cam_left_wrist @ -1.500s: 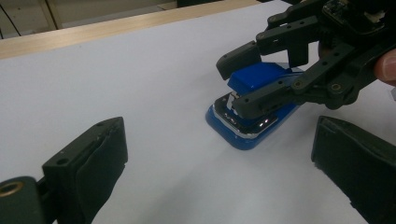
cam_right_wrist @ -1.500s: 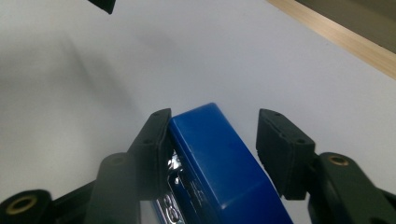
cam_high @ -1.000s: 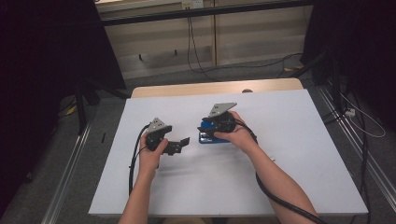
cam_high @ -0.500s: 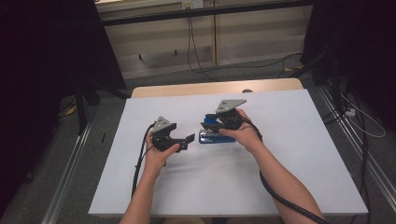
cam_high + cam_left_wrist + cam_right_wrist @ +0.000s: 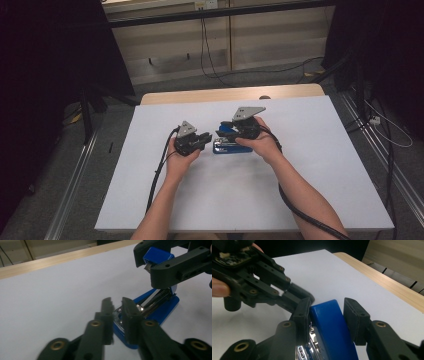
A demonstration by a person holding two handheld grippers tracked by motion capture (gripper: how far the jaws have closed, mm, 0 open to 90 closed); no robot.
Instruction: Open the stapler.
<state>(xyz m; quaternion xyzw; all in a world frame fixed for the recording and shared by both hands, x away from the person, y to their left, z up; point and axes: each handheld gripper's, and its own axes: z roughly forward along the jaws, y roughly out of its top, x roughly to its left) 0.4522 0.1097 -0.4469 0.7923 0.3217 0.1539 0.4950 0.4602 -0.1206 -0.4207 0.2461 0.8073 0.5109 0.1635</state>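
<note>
Stapler (image 5: 160,307), blue, lies hinged open, its metal magazine showing.

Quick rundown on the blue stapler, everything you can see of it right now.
The blue stapler lies on the white table, hinged open: its glossy blue plastic top is lifted and sits between the right gripper's jaws, while the blue base stays flat on the table. The shiny metal staple channel is exposed between them. The left gripper, jaws nearly together after just closing, sits at the base's front end; contact there is unclear.
</note>
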